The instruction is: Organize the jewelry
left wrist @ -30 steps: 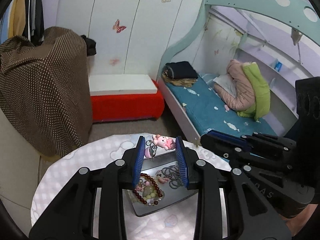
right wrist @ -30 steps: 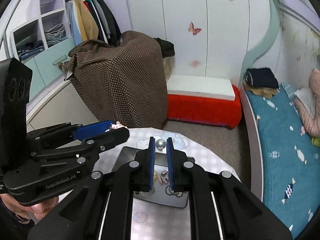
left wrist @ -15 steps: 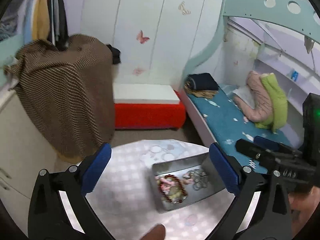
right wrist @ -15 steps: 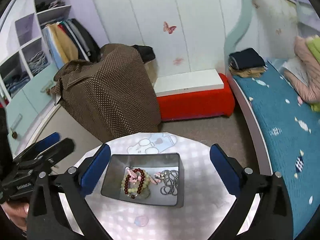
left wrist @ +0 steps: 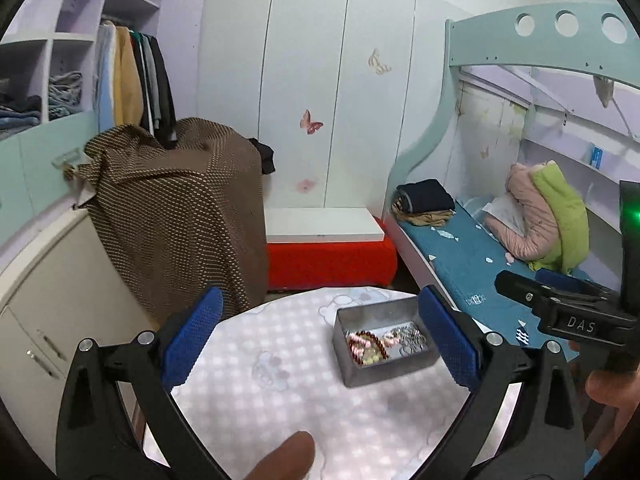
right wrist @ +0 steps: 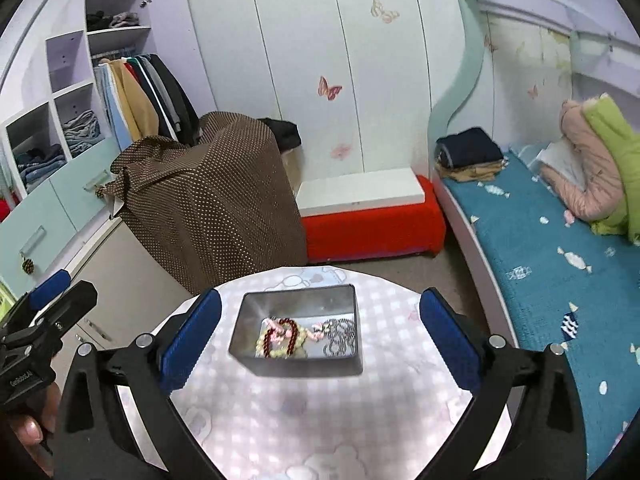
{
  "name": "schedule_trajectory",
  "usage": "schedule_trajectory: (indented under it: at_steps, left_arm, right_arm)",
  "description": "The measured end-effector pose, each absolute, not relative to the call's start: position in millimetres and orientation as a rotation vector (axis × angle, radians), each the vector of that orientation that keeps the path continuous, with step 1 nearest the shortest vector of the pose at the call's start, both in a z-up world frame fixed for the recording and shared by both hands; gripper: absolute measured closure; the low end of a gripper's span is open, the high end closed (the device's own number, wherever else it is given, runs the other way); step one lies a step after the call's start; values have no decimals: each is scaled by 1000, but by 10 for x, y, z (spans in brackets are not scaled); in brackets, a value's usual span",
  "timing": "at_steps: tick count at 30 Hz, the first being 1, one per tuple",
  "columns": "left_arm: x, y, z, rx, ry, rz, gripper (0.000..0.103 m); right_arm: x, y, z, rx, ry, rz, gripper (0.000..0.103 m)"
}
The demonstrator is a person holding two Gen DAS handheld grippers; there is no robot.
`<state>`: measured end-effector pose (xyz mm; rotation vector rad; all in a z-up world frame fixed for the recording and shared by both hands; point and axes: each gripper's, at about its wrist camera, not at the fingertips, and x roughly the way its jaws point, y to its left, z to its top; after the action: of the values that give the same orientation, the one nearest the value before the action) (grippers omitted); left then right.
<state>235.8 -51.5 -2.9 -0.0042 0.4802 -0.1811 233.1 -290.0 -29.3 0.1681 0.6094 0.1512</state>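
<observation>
A grey metal box (right wrist: 256, 360) stands on the round table (right wrist: 320, 420); it also shows in the left wrist view (left wrist: 384, 374). In it lie a dark red bead bracelet (right wrist: 282, 338), a pale bead bracelet (right wrist: 264, 342), pink charms (right wrist: 318, 330) and dark ring chains (right wrist: 340, 338). My right gripper (right wrist: 320, 338) is open wide and empty, above and in front of the box. My left gripper (left wrist: 318, 338) is open wide and empty, to the left of the box.
The table has a pale checked cloth (left wrist: 280, 380). Behind it stand a brown-draped piece of furniture (left wrist: 180, 208), a red bench with a white top (left wrist: 328, 256) and a bed with a blue mattress (right wrist: 540, 248). A wardrobe (right wrist: 132, 92) is at the left.
Both grippers opened wide and pulled back up from the box. The pink charm left my left gripper and the pearl-like bead left my right; the jewelry now lies in the box.
</observation>
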Motion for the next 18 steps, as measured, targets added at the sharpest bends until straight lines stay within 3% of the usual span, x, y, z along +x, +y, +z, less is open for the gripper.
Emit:
schedule_trajectory:
  at_steps: [18]
  left_arm:
    - [618, -214, 160, 0, 358, -69, 5]
  right_arm:
    - [598, -2525, -102, 33, 479, 100, 7]
